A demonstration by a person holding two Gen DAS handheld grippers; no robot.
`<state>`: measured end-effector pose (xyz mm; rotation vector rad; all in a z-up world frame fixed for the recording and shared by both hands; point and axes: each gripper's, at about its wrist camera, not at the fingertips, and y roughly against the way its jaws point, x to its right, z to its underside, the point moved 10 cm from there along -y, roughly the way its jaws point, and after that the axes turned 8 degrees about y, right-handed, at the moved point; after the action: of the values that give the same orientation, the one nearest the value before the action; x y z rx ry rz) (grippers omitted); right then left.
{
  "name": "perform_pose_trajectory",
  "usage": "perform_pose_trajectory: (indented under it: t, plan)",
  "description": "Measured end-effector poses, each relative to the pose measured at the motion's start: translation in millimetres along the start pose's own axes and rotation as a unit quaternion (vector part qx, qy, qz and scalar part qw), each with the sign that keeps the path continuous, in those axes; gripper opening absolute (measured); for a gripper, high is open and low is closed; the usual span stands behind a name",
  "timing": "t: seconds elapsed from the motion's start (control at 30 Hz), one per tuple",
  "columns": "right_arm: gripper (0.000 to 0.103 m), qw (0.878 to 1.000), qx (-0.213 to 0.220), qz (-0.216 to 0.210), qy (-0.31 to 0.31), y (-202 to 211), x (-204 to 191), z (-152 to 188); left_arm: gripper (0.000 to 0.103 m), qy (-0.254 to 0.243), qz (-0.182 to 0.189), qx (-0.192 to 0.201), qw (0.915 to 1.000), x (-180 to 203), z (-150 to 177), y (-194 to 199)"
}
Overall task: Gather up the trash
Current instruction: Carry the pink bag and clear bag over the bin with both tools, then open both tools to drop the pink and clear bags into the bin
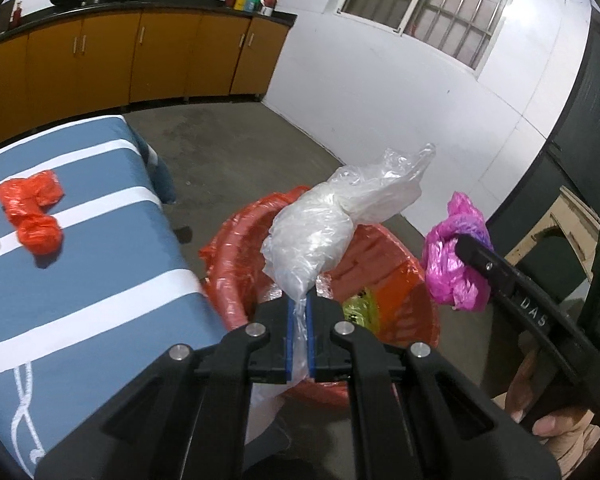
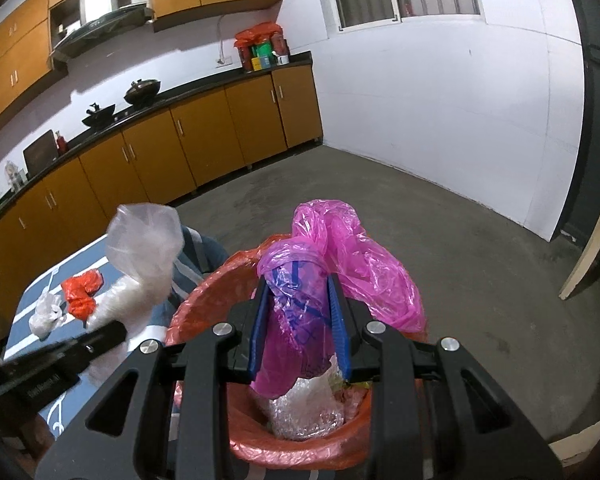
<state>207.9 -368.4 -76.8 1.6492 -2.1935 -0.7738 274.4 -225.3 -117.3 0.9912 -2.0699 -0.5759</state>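
The left hand-held gripper (image 1: 300, 322) is pinching a thin neck of a clear plastic bag (image 1: 340, 216) between its blue pads (image 1: 290, 332), which are pressed nearly together on the film. The bulk of that bag is billowing out beyond the fingertips and hanging over the near rim of the bin (image 1: 228, 264).

The right hand-held gripper (image 2: 300, 320) is clamped on a pink plastic bag (image 2: 300, 300), its pads (image 2: 260, 328) squeezing the twisted middle of the bag from both sides. The rest of the pink bag is puffing out ahead and to the right of the fingers, directly above the bin's opening. In the left wrist view the same bag (image 1: 456, 256) is sitting at the tip of the right hand-held gripper (image 1: 466, 242), just beside the bin's far edge, and a person's hand (image 1: 556, 420) is gripping the handle below.

The bin is round and lined with an orange-red bag (image 2: 204, 308). Crumpled clear wrap (image 2: 304, 404) and something yellow-green (image 1: 360, 308) are already lying inside it.

The bin is standing on the concrete floor (image 2: 440, 240), right against the corner of a bench (image 1: 100, 280) covered in blue cloth with white stripes. On the bench, an orange plastic bag (image 1: 32, 208) is lying crumpled, and just beside it a small whitish bag (image 2: 46, 314) is resting near the edge. Both are lying well apart from the two hand-held grippers.
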Motion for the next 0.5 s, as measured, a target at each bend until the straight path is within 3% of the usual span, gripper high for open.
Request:
perform_pose_trajectory:
  t: [0.33, 0.5]
  plan:
    - [0.029, 1.000, 0.007, -0.004, -0.010, -4.7, 7.1, -5.7, 0.008, -0.008, 0.003, -0.024, 0.9997, 7.1, 6.4, -23.9]
    - [0.035, 1.000, 0.007, -0.013, -0.019, -6.3, 10.0, -6.7, 0.021, -0.009, 0.001, -0.034, 0.9994, 10.7, 9.9, -35.4]
